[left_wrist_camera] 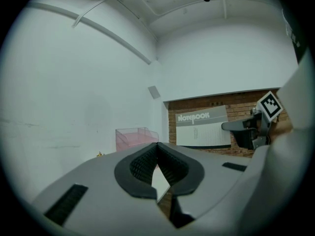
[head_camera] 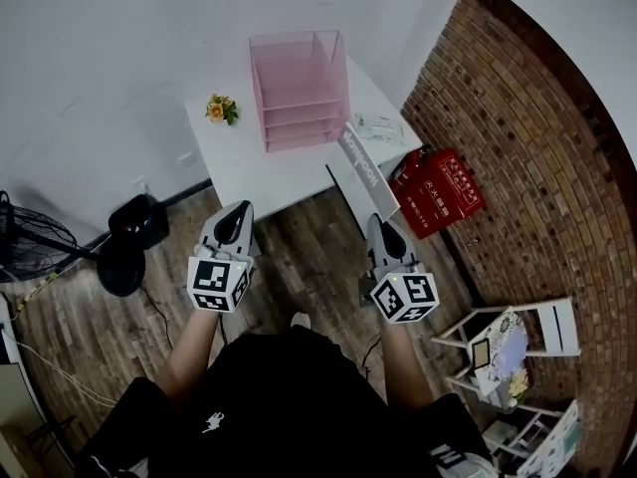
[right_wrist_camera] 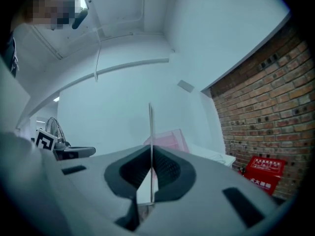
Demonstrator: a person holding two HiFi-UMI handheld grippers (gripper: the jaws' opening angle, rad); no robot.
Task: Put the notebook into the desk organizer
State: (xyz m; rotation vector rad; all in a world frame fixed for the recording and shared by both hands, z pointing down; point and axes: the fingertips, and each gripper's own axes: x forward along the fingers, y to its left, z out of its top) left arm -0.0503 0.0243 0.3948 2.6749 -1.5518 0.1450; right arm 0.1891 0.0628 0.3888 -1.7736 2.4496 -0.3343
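The pink see-through desk organizer (head_camera: 299,86) stands on the white table (head_camera: 234,162) by the wall. My right gripper (head_camera: 377,224) is shut on the grey notebook (head_camera: 358,160) and holds it upright off the table's near right corner. In the right gripper view the notebook (right_wrist_camera: 151,127) shows edge-on between the pads, with the organizer (right_wrist_camera: 170,140) behind it. My left gripper (head_camera: 236,214) hangs over the floor before the table, shut and with nothing in it. From the left gripper view I see the notebook's cover (left_wrist_camera: 202,128), the right gripper (left_wrist_camera: 248,128) and the organizer (left_wrist_camera: 135,137).
A small bunch of flowers (head_camera: 221,109) and some white papers (head_camera: 378,127) lie on the table beside the organizer. A red box (head_camera: 438,192) sits against the brick wall at right. A black fan (head_camera: 35,242) and a dark stool base (head_camera: 124,257) stand at left on the wooden floor.
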